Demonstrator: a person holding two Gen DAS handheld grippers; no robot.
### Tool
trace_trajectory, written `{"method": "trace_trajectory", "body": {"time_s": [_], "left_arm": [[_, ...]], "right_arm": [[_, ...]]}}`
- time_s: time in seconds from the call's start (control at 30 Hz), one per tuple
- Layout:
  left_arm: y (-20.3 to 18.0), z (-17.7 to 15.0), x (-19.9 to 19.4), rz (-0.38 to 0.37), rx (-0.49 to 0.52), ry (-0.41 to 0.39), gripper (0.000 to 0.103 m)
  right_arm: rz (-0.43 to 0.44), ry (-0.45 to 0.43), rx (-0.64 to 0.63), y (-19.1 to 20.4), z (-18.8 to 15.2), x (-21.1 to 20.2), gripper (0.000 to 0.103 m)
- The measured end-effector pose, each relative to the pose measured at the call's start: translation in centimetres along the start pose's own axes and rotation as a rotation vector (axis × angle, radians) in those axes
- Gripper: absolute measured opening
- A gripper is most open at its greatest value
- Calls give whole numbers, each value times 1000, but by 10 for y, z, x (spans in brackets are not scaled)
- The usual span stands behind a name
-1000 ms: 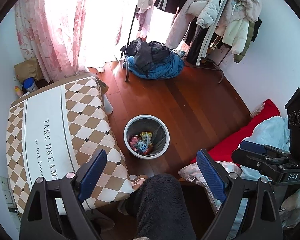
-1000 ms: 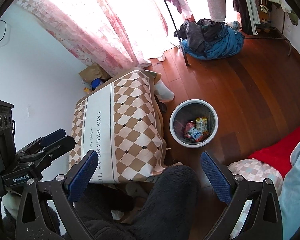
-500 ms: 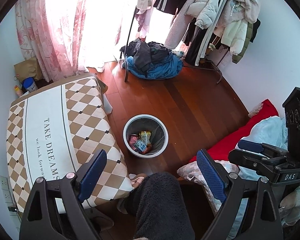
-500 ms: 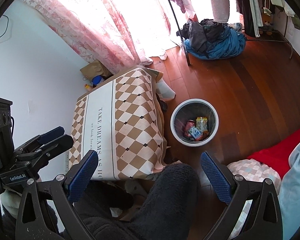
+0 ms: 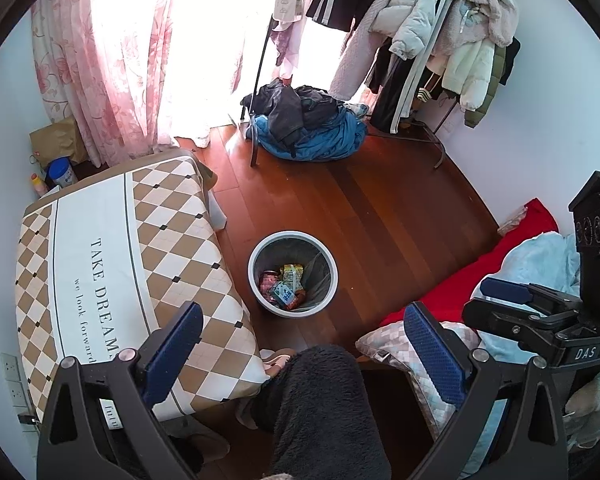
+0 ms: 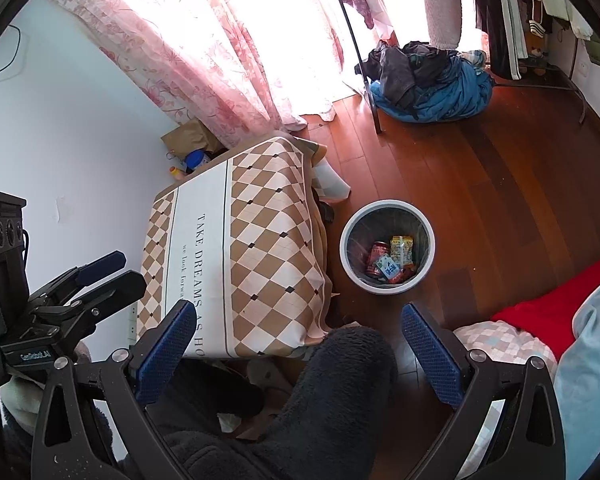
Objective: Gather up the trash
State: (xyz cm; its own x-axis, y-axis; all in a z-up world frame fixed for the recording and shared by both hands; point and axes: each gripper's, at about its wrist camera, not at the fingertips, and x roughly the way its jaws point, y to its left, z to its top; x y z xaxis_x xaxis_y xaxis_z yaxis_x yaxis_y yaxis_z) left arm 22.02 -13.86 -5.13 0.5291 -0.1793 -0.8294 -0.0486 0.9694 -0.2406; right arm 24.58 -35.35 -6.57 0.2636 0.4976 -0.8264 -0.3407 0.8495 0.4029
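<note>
Hovering high over bin [image 5: 293, 304]: left gripper [image 5: 304, 340], right gripper [image 6: 298, 332], fingers apart, empty.

place: someone's bedroom at home, pretty lived-in
window: pink floral curtains [image 5: 112, 60] with daylight blasting through
clothes: a rack of coats [image 5: 440, 20] along the wall, plus a heap of laundry [image 5: 304, 124] dumped on the wooden floor [image 5: 380, 208]
furniture: low table under a checkered cloth [image 5: 112, 264] that read "TAKE DREAMS"
bedding: red blanket [image 5: 480, 276] and a pillow [image 5: 392, 344] at my right
floor: small waste bin [image 5: 256, 280] with snack wrappers [image 5: 284, 284] inside
</note>
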Motion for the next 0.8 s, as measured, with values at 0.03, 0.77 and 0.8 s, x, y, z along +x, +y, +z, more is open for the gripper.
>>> {"method": "trace_trajectory", "body": {"time_s": [0.03,0.77,0.8], "left_arm": [[1,0,0,-1,0,1,103],[6,-7,2,-14,-5,18,103],[5,-7,1,-14,-5,18,103]], "right_arm": [[-1,-1,0,1,0,0,103],[-1,8,-8,0,-2,-2,103],[-2,8,-6,0,-2,-2,103]]}}
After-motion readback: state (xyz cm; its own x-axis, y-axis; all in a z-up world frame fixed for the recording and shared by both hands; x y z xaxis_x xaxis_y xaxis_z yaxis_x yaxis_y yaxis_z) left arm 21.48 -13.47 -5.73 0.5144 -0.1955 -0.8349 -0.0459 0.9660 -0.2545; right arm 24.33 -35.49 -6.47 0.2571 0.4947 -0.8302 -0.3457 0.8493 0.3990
